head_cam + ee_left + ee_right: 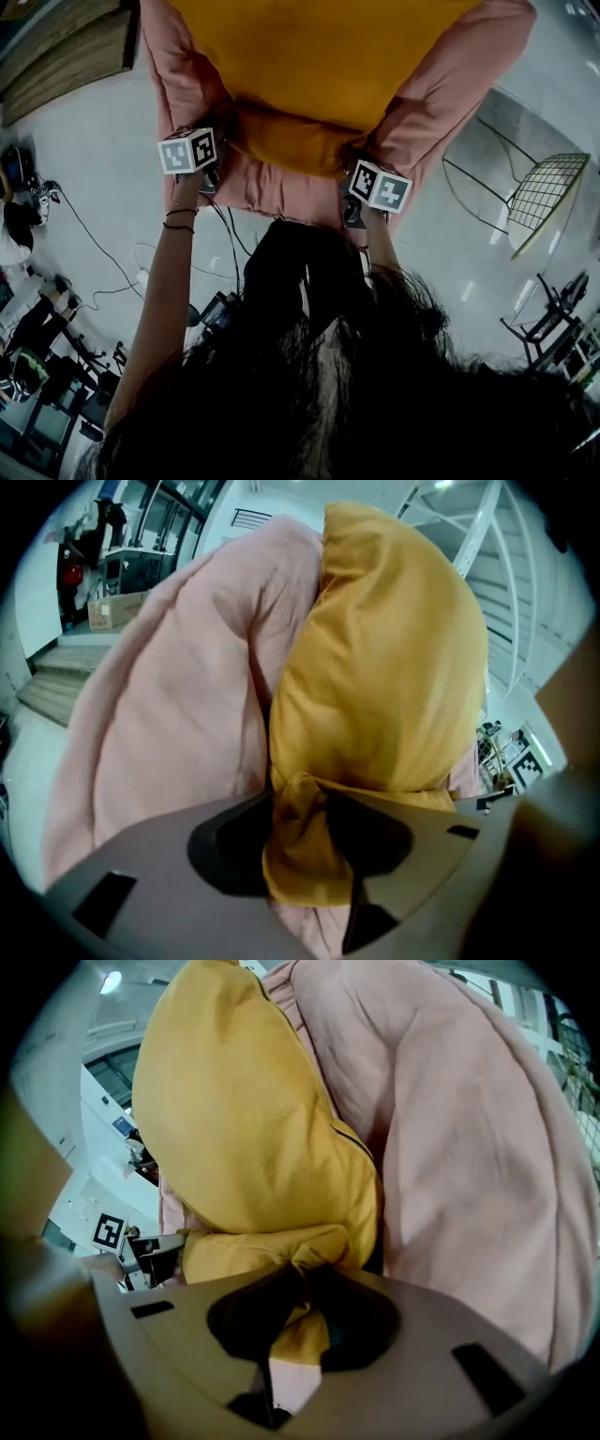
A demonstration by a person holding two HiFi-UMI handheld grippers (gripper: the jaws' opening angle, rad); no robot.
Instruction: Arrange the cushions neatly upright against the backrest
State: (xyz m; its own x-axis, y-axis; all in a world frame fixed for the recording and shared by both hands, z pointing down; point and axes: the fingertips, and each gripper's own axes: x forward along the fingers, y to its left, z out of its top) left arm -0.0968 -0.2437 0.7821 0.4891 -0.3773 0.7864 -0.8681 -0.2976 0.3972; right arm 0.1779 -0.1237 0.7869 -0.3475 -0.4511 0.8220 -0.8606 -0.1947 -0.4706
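Note:
A big yellow cushion [319, 66] stands in a pink armchair [178, 66], leaning on its padded back. My left gripper [212, 172] is at the cushion's lower left corner. In the left gripper view a bunch of yellow cushion [384, 667] fabric fills the gap of the left gripper [300, 803], squeezed narrow at the tips, with the pink armchair [178, 696] to the left. My right gripper [352, 201] holds the lower right corner. In the right gripper view the right gripper [302, 1279] is pinched tight on a fold of the yellow cushion [244, 1119], beside the pink armchair [469, 1166].
A wire-frame chair [544, 192] stands on the floor to the right of the armchair. Wooden steps [66, 56] lie at the upper left. Cables [103, 253] and gear sit on the floor at the left, and a metal stand [553, 309] at the right.

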